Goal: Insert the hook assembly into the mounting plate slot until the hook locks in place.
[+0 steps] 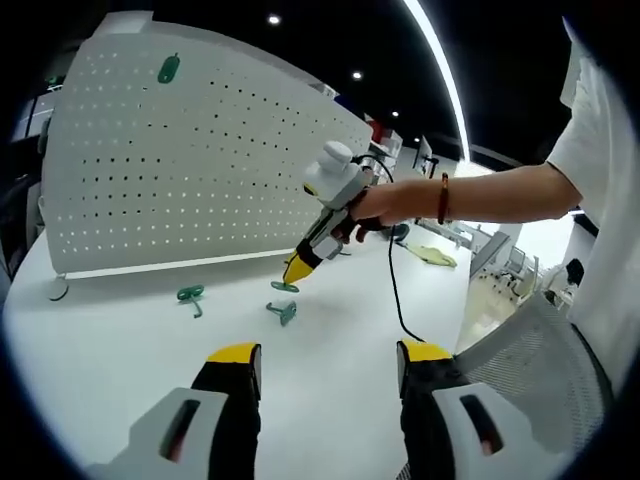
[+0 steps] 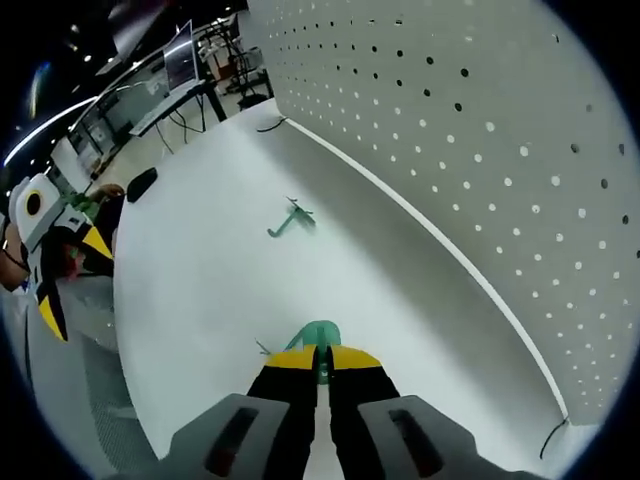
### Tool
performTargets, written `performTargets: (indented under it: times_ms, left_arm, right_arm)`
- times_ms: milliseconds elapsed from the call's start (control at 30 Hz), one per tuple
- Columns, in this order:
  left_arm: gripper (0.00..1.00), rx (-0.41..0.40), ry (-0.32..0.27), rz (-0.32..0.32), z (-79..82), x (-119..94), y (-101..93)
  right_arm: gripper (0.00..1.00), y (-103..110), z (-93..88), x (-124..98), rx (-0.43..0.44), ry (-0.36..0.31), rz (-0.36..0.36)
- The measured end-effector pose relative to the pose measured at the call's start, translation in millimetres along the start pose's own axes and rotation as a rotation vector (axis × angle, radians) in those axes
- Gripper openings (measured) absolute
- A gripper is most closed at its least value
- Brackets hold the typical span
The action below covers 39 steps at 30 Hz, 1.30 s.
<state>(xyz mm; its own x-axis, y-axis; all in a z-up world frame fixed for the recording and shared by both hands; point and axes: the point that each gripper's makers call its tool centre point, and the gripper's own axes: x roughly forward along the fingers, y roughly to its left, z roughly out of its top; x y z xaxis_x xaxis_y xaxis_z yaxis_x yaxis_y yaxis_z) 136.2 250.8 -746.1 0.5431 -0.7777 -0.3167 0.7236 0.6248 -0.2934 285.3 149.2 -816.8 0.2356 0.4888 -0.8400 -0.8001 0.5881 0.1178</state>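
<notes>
The right gripper (image 2: 322,362) clenches a green plastic hook (image 2: 320,336) on the white bench (image 2: 200,280); the left gripper (image 1: 330,358) gapes released.

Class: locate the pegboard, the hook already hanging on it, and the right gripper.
pegboard (image 1: 150,170), left gripper view, bare perforated face
hung hook (image 1: 168,68), left gripper view, green body
right gripper (image 1: 296,270), left gripper view, yellow tips

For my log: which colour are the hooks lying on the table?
Green hooks; the left gripper view shows them best.
</notes>
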Motion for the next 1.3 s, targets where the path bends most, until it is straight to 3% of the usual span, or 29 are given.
performTargets:
  times_ms: [333,767,967,1067,1300]
  left_arm:
    - [0.57,0.013,-0.021,-0.007,5.1,-4,-6.5]
    - [0.58,0.092,-0.039,-0.010,20.9,-10,-13.0]
    - [0.57,0.102,-0.057,0.001,25.8,-17,-12.3]
    - [0.58,0.112,-0.058,0.002,25.5,-21,-14.5]
    - [0.58,0.124,-0.064,0.005,26.5,-31,-14.9]
  right_arm:
    - [0.01,0,23.7,-16,0.034,-0.140,-0.109]
    - [0.01,18,52.1,-29,0.043,-0.277,-0.182]
    - [0.01,22,72.2,-43,0.073,-0.366,-0.234]
    - [0.01,23,88.1,-54,0.107,-0.444,-0.264]
    - [0.01,29,112.2,-68,0.120,-0.524,-0.275]
